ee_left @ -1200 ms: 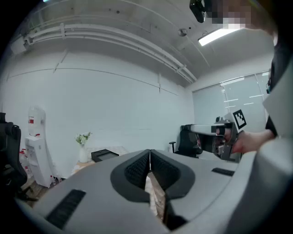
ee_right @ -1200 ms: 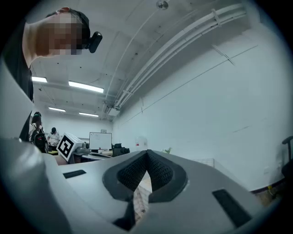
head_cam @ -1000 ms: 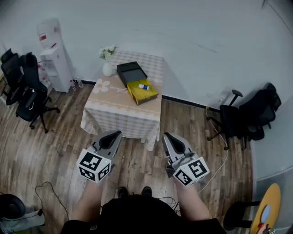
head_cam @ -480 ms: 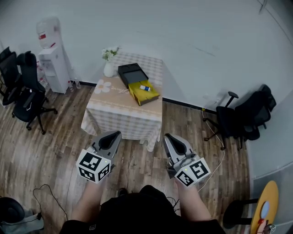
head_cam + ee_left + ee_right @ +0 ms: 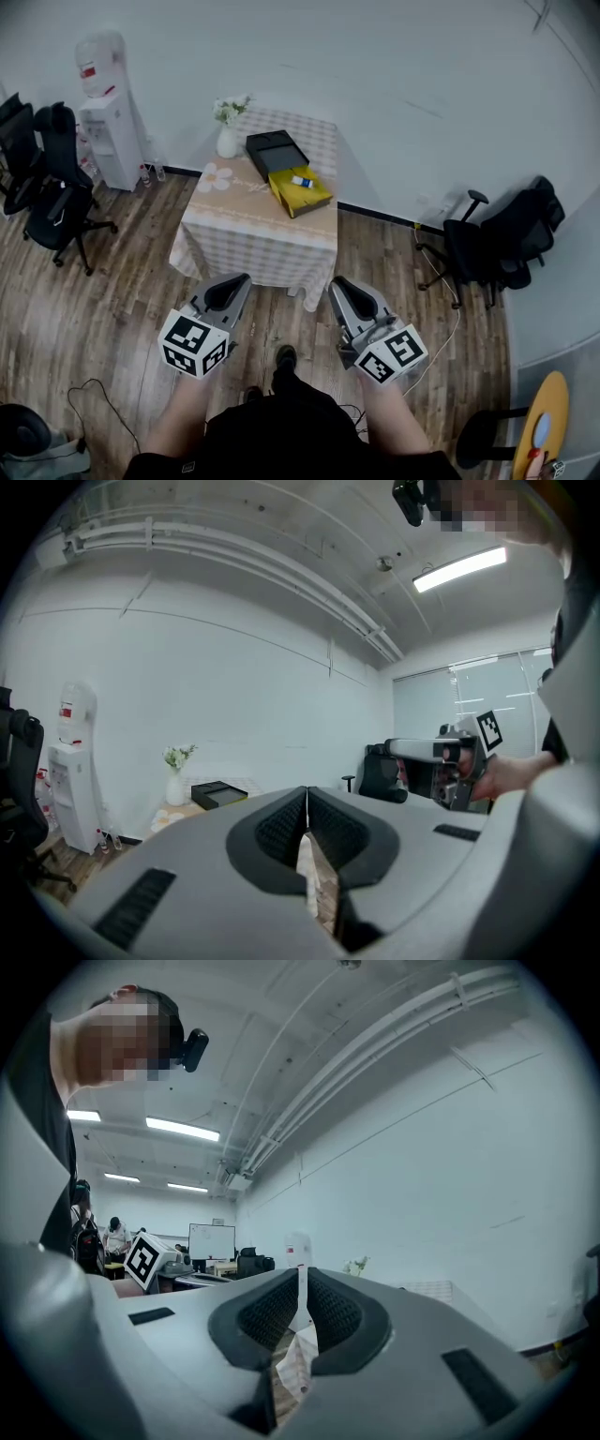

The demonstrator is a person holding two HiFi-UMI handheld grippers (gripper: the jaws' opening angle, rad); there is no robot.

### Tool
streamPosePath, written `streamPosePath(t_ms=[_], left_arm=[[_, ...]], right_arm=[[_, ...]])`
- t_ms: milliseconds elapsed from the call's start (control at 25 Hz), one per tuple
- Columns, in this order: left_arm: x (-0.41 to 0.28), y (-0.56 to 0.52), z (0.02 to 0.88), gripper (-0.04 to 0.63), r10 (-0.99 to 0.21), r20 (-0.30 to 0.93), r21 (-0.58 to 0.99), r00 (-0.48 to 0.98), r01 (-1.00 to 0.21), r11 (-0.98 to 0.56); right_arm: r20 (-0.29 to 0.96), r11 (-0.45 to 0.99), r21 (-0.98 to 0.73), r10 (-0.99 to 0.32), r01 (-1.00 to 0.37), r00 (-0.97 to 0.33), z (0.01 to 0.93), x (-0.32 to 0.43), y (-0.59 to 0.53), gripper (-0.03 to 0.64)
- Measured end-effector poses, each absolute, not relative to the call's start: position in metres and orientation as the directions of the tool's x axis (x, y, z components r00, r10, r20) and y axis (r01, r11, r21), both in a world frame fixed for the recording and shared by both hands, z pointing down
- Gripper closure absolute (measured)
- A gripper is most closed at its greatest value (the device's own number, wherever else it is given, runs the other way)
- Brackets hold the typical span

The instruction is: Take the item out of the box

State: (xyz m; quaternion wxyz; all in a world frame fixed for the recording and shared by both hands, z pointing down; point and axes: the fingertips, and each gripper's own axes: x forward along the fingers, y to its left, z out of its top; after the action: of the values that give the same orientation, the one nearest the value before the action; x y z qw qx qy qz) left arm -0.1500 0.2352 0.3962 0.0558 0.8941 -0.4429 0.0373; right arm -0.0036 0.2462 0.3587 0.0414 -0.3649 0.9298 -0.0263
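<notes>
On a far table (image 5: pixel 253 239) lies an open yellow box (image 5: pixel 305 195) with a small blue-and-white item (image 5: pixel 301 181) in it. A black box part (image 5: pixel 272 150) lies right behind it and shows small in the left gripper view (image 5: pixel 217 793). My left gripper (image 5: pixel 239 281) and right gripper (image 5: pixel 337 284) are held side by side over the wooden floor, well short of the table. Both are shut with nothing between the jaws, as the left gripper view (image 5: pixel 307 803) and the right gripper view (image 5: pixel 302 1288) show.
A white vase with flowers (image 5: pixel 228 139) stands at the table's back left corner. A water dispenser (image 5: pixel 105 112) and black office chairs (image 5: pixel 52 183) are at the left. More chairs (image 5: pixel 497 248) stand at the right. A cable (image 5: pixel 103 394) lies on the floor.
The view has shifted slightly toward the table and a foot now shows on the floor between the grippers. Both grippers stay shut in about the same place.
</notes>
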Motion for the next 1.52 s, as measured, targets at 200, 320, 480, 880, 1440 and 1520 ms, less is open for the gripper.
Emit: streamPosePath(t_ms=[200, 320, 480, 880, 1440, 1520], left_arm=[[-0.151, 0.222, 0.403, 0.580, -0.790, 0.143, 0.065, 0.596, -0.802, -0.593], [-0.151, 0.206, 0.408, 0.580, -0.791, 0.161, 0.075, 0.590, -0.807, -0.586], [-0.142, 0.178, 0.418, 0.580, -0.789, 0.182, 0.089, 0.587, -0.809, -0.581], [-0.094, 0.075, 0.421, 0.580, -0.763, 0.232, 0.076, 0.603, -0.793, -0.604], [-0.041, -0.005, 0.404, 0.580, -0.775, 0.245, 0.028, 0.582, -0.803, -0.595], [-0.037, -0.010, 0.401, 0.580, -0.779, 0.242, 0.026, 0.579, -0.806, -0.591]], right_arm=[[-0.063, 0.748, -0.121, -0.662, -0.653, -0.747, 0.368, -0.008, 0.224, 0.577], [-0.060, 0.762, -0.144, -0.644, -0.632, -0.763, 0.375, -0.013, 0.210, 0.577], [-0.069, 0.765, -0.181, -0.636, -0.618, -0.768, 0.385, -0.003, 0.185, 0.577], [-0.092, 0.764, -0.209, -0.636, -0.610, -0.766, 0.387, 0.044, 0.087, 0.577], [-0.147, 0.787, -0.244, -0.607, -0.566, -0.781, 0.382, 0.093, 0.005, 0.577], [-0.146, 0.793, -0.246, -0.599, -0.558, -0.787, 0.382, 0.094, 0.000, 0.577]])
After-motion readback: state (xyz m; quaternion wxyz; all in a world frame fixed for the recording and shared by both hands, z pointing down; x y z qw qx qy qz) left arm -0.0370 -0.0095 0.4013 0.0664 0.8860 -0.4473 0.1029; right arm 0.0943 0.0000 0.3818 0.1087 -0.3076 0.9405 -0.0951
